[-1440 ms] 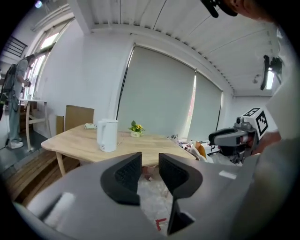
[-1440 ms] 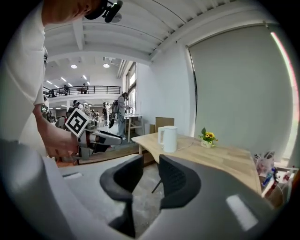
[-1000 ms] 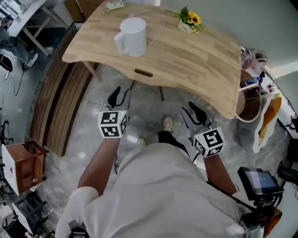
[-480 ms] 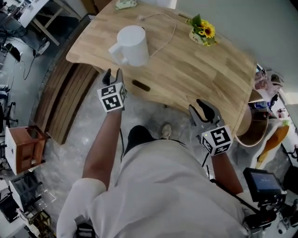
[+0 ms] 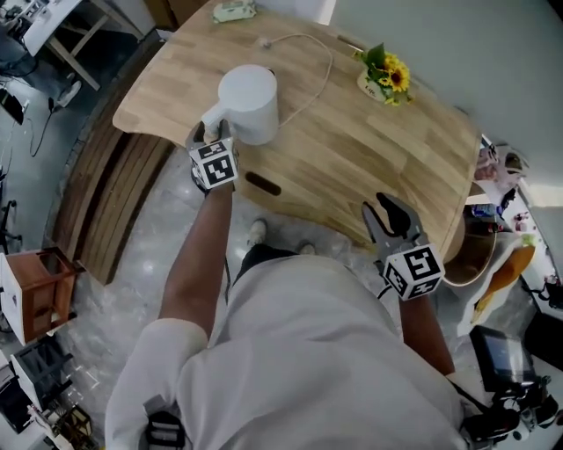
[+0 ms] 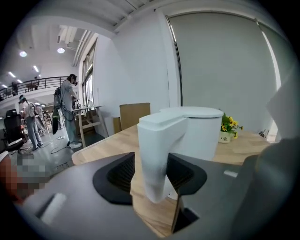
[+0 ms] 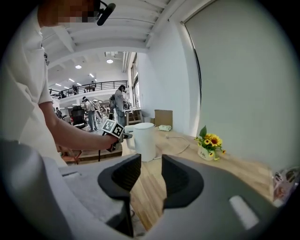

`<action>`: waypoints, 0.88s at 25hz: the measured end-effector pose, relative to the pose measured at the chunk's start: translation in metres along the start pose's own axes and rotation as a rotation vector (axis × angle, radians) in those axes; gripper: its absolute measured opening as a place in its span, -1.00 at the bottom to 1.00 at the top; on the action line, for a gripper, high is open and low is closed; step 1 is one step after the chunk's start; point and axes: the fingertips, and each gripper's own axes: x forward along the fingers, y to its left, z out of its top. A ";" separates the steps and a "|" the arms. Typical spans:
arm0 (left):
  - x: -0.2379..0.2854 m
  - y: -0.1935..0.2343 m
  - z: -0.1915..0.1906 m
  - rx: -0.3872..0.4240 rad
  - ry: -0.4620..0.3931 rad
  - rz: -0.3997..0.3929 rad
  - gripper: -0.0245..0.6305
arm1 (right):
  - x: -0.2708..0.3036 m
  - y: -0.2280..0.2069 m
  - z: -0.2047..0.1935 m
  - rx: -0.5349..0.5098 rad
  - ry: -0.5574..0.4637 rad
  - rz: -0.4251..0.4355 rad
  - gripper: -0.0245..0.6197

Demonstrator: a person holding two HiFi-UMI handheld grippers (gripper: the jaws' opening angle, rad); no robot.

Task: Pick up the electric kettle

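Note:
The white electric kettle [image 5: 249,101] stands on the wooden table [image 5: 369,167], its handle [image 6: 157,154] turned toward the near left edge. My left gripper [image 5: 211,132] is at that handle. In the left gripper view the handle stands upright between the two dark pads [image 6: 119,173], with wood showing beside it. The jaws of the left gripper [image 6: 150,176] have just been opening and do not press on the handle. My right gripper [image 5: 391,213] hovers open over the table's near right edge with nothing between its fingers. The right gripper view [image 7: 150,180] shows the kettle [image 7: 143,140] ahead.
A white cable [image 5: 310,66] curls from the kettle toward the far edge. A pot of yellow flowers [image 5: 384,77] stands at the back right, a small pale object [image 5: 230,10] at the far edge. A wooden slatted bench [image 5: 110,206] and a brown box [image 5: 40,294] are on the floor at left.
Both hands have moved forward to the table. The left gripper has travelled from below the edge up to the kettle's handle. The right gripper now reaches over the near right edge.

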 end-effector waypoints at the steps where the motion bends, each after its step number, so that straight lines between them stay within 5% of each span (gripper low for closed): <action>1: 0.006 0.002 0.001 -0.006 -0.005 0.005 -0.31 | 0.004 -0.001 0.002 0.007 0.004 -0.003 -0.53; 10: 0.048 0.016 0.004 -0.094 -0.043 0.010 -0.39 | 0.032 -0.008 0.015 0.005 0.049 -0.030 -0.53; 15: 0.070 0.017 0.008 -0.112 -0.066 -0.014 -0.72 | 0.045 0.001 0.018 0.017 0.071 -0.020 -0.53; 22: 0.079 0.017 0.016 -0.131 -0.059 -0.071 -0.73 | 0.051 0.000 0.021 0.045 0.076 -0.056 -0.53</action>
